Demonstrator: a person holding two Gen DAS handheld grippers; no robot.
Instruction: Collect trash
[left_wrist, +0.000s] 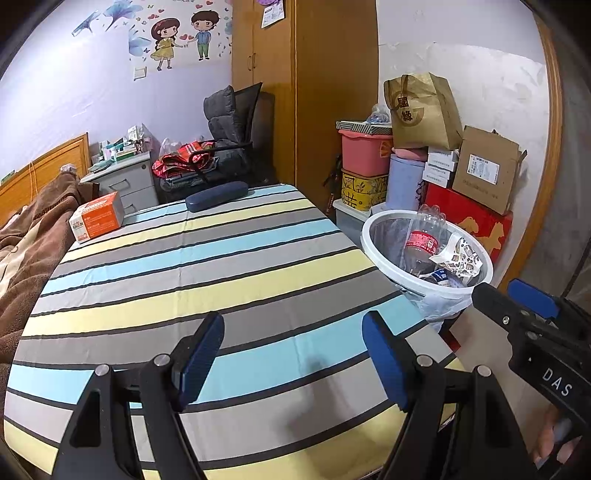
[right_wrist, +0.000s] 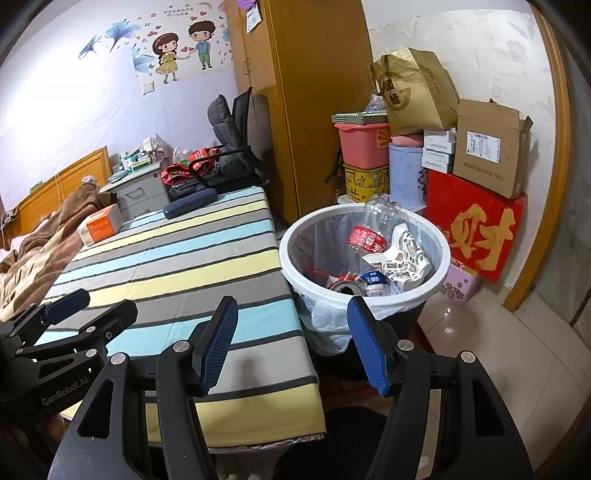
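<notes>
A white trash bin (left_wrist: 373, 236) (right_wrist: 295, 266) with a plastic liner stands on the floor right of the striped table (left_wrist: 207, 273) (right_wrist: 177, 251). It holds a clear plastic bottle with a red label (left_wrist: 421, 240) (right_wrist: 369, 232), a crumpled patterned paper cup (left_wrist: 461, 256) (right_wrist: 402, 258) and a can (right_wrist: 345, 286). My left gripper (left_wrist: 293, 350) is open and empty above the table's near part. My right gripper (right_wrist: 293, 339) is open and empty over the table's right edge, just in front of the bin. Each gripper shows in the other's view: the right (left_wrist: 517, 299), the left (right_wrist: 92, 306).
An orange box (left_wrist: 98, 218) (right_wrist: 99, 223) and a dark blue glasses case (left_wrist: 216, 195) (right_wrist: 190, 203) lie at the table's far end. Stacked boxes, tubs and a paper bag (left_wrist: 424, 110) (right_wrist: 413, 96) fill the corner behind the bin. A brown blanket (left_wrist: 26, 243) lies left.
</notes>
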